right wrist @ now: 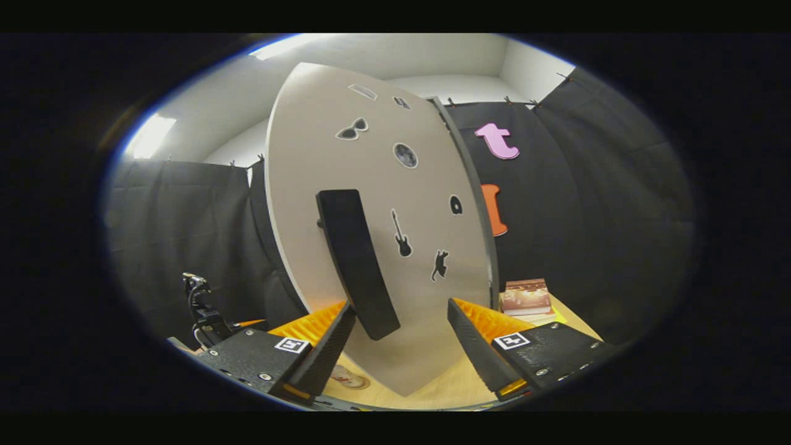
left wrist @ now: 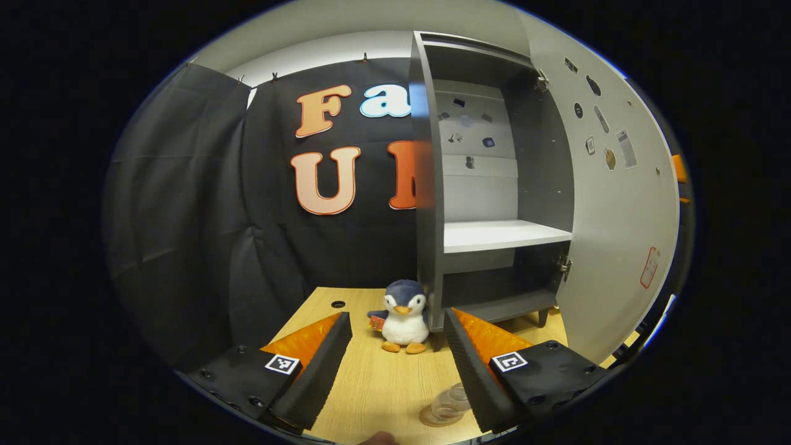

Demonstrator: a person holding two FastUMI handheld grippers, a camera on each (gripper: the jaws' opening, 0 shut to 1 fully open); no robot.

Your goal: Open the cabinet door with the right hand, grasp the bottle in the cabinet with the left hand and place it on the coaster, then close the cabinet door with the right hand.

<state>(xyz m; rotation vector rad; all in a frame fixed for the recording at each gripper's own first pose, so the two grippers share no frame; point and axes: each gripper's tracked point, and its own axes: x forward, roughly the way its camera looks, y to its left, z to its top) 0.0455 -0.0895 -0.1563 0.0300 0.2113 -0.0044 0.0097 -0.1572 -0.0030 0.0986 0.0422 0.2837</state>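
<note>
The grey cabinet (left wrist: 427,185) stands open, its door (left wrist: 618,204) swung out to the right, and its white shelf (left wrist: 500,235) is bare. A clear bottle (left wrist: 450,403) stands on the wooden table just below my left gripper (left wrist: 397,315), partly hidden by the right finger; a brownish round base shows under it. That gripper is open and holds nothing. In the right gripper view the door's outer face (right wrist: 383,185) with stickers is close ahead. Its black handle (right wrist: 357,262) hangs between the fingers of my open right gripper (right wrist: 400,309), nearer the left one.
A plush penguin (left wrist: 405,315) sits on the table (left wrist: 371,383) by the cabinet's left wall. A round patterned disc (right wrist: 349,377) lies on the table under the door's lower edge. Books (right wrist: 526,296) are stacked to the right, and a black stand (right wrist: 201,309) is at the left.
</note>
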